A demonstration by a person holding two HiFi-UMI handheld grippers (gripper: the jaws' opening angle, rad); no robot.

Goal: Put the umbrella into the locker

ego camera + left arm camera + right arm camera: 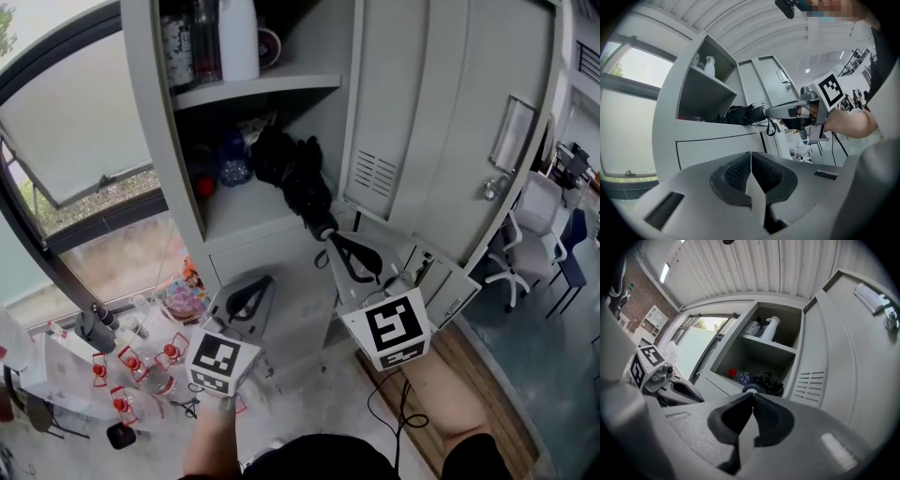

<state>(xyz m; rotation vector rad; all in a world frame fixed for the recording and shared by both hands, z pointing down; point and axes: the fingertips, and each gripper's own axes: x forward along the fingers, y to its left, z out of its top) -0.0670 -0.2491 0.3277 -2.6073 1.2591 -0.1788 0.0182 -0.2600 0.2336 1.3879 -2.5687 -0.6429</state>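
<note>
Closest of all are the left tongs (751, 157), low on the left side. They are pressed together with nothing in them, and they sit just in front of the locker (141, 94), below its open part. Next, inside the locker, a red ball (732, 372) and a blue bottle (744, 378) sit at the back of the lower shelf (244, 211). Beside them lies the black umbrella (295, 173). Most of it is on that shelf, but its handle (325, 228) sticks out over the front edge. The right tongs (752, 398) are right at the end of the handle, and they are pressed together too. A thin strap (769, 129) hangs down from the handle just there. It may be caught in the tongs, but I can't be sure from here. On the far right the locker door (450, 122) stands open. I think the job is nearly done, but some things could still go wrong. If the strap is caught, pulling the tongs away could drag the umbrella back out and drop it on the floor. A hard push could knock over the bottle or roll the ball. And if the handle is left sticking out, the door would bump it and not close.
</note>
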